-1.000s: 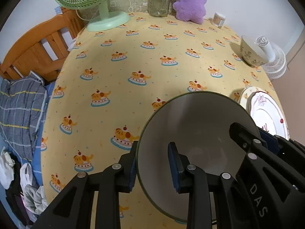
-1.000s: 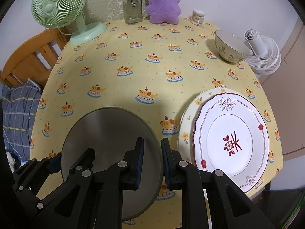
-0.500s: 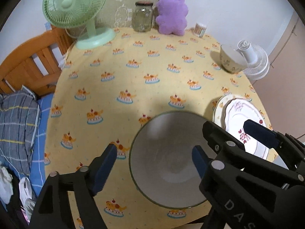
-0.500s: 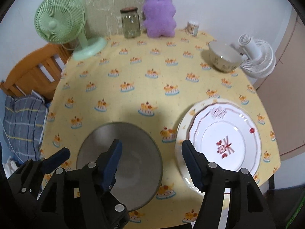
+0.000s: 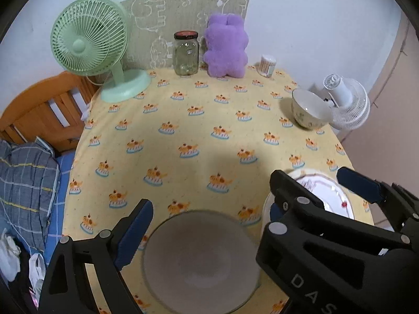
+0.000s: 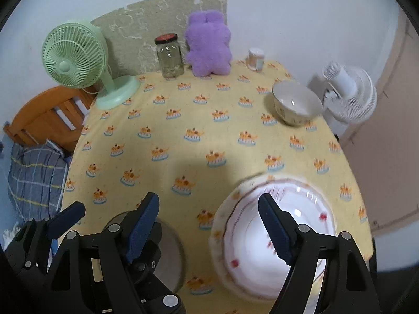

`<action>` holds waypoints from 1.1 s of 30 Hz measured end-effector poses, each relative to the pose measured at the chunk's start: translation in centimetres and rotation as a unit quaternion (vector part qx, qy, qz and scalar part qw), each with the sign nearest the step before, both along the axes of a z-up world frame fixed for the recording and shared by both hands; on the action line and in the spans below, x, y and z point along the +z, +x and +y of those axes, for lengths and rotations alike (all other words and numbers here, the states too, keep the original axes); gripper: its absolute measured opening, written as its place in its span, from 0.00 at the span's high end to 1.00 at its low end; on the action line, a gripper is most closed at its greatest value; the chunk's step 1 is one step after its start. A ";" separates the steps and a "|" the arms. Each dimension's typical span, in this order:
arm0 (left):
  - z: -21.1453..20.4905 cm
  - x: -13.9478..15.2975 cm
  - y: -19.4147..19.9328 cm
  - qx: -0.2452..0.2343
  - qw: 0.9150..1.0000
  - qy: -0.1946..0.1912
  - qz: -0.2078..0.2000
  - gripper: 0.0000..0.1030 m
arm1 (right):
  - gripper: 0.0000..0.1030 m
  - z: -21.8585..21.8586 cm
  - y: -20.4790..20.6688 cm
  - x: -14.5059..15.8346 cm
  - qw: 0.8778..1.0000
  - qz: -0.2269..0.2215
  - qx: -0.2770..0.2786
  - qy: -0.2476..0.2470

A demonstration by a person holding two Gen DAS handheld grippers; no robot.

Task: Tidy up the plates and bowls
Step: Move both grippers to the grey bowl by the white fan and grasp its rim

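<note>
The grey bowl point(image 5: 200, 259), gripped by both sets of jaws a second ago, is now released and left mouth-up at the near edge of the bench point(image 5: 183, 120), being round with no long axis. The left gripper point(image 5: 212, 214) and right gripper point(image 6: 209, 219) are held wide and empty, so placement is judged done; the stacked plates point(image 6: 275, 238) lie just beside it, and the floral bowl point(image 5: 309, 110) is left upright far right.

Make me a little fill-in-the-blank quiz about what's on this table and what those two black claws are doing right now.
1. Both claws, the left gripper and the right gripper, are wide ____.
2. The grey bowl sits on the tablecloth, held by ____ claw.
3. The red-patterned plate rests on a ____ plate with a yellow rim.
4. The plush toy beside the glass jar is ____.

Missing words: open; neither; larger; purple
</note>
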State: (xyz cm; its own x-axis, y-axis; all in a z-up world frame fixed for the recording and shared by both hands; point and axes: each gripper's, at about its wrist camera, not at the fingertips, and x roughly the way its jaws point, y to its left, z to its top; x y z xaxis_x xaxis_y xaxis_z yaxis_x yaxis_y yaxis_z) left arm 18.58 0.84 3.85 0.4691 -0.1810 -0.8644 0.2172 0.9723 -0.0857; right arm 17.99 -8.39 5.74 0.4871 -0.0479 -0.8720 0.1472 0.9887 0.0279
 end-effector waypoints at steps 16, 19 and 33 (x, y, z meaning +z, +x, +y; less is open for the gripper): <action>-11.6 0.5 6.5 0.050 0.999 0.005 -0.017 0.16 | 0.22 -11.7 6.5 -0.1 1.000 -0.011 0.014 0.003; -13.7 0.2 7.9 0.060 0.998 0.006 -0.018 0.20 | 0.22 -13.7 8.0 -0.4 1.000 -0.014 0.019 0.003; -21.2 -2.3 14.3 0.083 0.996 0.011 -0.018 0.37 | 0.27 -22.3 14.8 -2.9 0.999 -0.014 0.029 0.010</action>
State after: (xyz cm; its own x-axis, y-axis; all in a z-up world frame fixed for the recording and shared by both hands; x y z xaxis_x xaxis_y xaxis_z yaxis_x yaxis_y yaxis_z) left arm 32.84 -20.40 1.59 0.5213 -0.0791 -0.8497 0.0555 0.9967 -0.0588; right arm 32.75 -30.68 2.84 0.5134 -0.0027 -0.8581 0.0893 0.9947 0.0503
